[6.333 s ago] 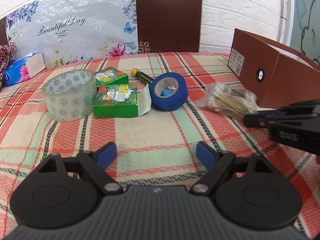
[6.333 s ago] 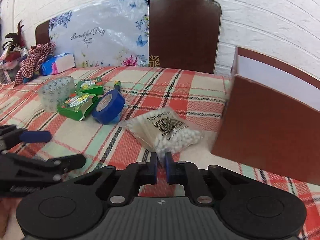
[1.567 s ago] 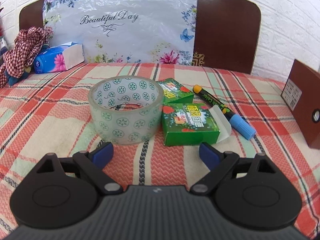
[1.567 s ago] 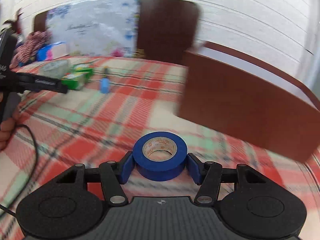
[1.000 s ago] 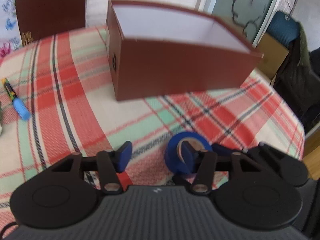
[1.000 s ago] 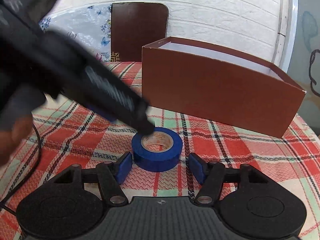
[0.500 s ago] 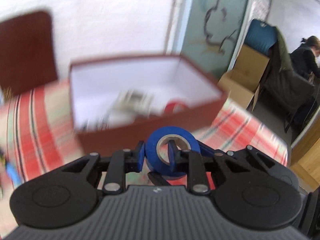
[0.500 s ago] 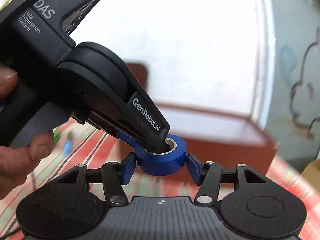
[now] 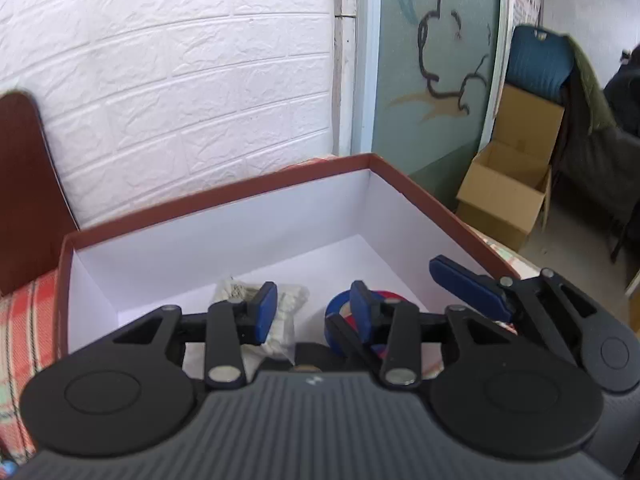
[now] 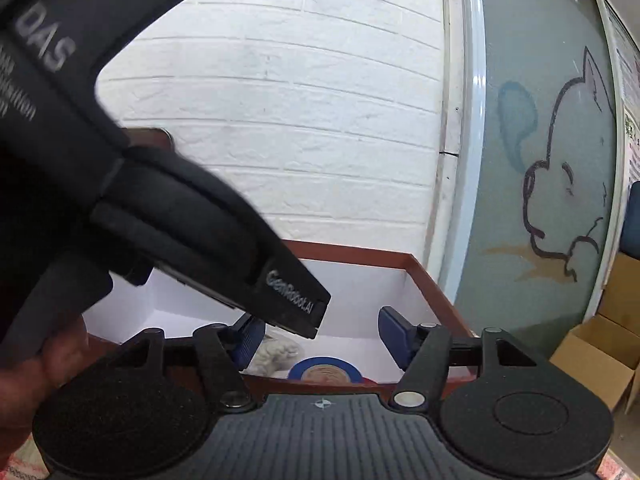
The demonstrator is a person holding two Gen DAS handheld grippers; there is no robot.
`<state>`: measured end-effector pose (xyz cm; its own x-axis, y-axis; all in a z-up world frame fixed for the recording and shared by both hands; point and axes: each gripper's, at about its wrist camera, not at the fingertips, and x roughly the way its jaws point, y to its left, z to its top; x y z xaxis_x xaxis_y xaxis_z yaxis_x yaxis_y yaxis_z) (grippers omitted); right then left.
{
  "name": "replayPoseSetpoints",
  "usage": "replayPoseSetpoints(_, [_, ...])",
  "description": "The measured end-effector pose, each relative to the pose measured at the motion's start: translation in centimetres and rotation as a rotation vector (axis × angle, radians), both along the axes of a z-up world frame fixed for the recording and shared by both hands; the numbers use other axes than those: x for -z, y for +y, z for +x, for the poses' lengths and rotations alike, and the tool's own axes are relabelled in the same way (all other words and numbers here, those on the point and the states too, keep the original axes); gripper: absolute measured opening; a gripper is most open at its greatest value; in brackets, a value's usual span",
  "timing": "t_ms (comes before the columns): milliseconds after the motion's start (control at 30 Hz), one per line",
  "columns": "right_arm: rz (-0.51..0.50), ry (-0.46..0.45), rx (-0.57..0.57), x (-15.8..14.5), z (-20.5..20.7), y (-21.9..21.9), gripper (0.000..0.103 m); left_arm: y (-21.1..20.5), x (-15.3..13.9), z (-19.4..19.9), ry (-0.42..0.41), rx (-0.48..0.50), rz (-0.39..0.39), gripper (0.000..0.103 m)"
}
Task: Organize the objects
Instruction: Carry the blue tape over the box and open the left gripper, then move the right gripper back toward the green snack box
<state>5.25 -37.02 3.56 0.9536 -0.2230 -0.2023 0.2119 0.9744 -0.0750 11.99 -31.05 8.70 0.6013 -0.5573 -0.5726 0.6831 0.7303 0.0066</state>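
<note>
Blue tape roll [image 10: 325, 369] lying on the floor of the brown box [image 9: 416, 190] beside a bag of cotton swabs [image 9: 286, 300], below both hand-held grippers, left [image 9: 314, 308] and right [image 10: 320, 338], each parted and empty.

The blue tape roll [image 9: 335, 316] lies in the brown box [image 9: 420, 190] just behind the left gripper's right finger [image 9: 362, 312], which covers most of it; something red behind it stays unidentifiable. The bag of cotton swabs [image 9: 290, 300] is half hidden by the other finger. From the right wrist, the left gripper's blurred body [image 10: 160, 208] blocks the box's left side, and the box's near wall [image 10: 320, 383] cuts off the roll's lower half.
</note>
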Motion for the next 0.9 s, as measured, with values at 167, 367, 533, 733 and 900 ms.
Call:
replayPoseSetpoints(167, [0.013,-0.043,0.003,0.2,-2.5,1.5,0.06,2.1,-0.4,-2.2,-0.035,-0.013,-0.003,0.053])
replayPoseSetpoints(367, [0.07,-0.04,0.002,0.9,-6.2,3.2,0.06,4.4,-0.6,-5.5,-0.043,-0.041,0.019,0.053])
replayPoseSetpoints(533, [0.123,0.054,-0.018,2.1,-7.1,3.9,0.06,6.8,-0.3,-7.3,-0.069,-0.089,0.048,0.055])
replayPoseSetpoints(733, [0.186,0.117,-0.026,2.3,-9.0,5.9,0.06,9.6,0.9,-8.3,-0.027,-0.152,0.076,0.055])
replayPoseSetpoints(900, [0.221,0.165,-0.055,2.4,-9.0,6.3,0.06,11.8,2.1,-8.8,-0.004,-0.199,0.096,0.055])
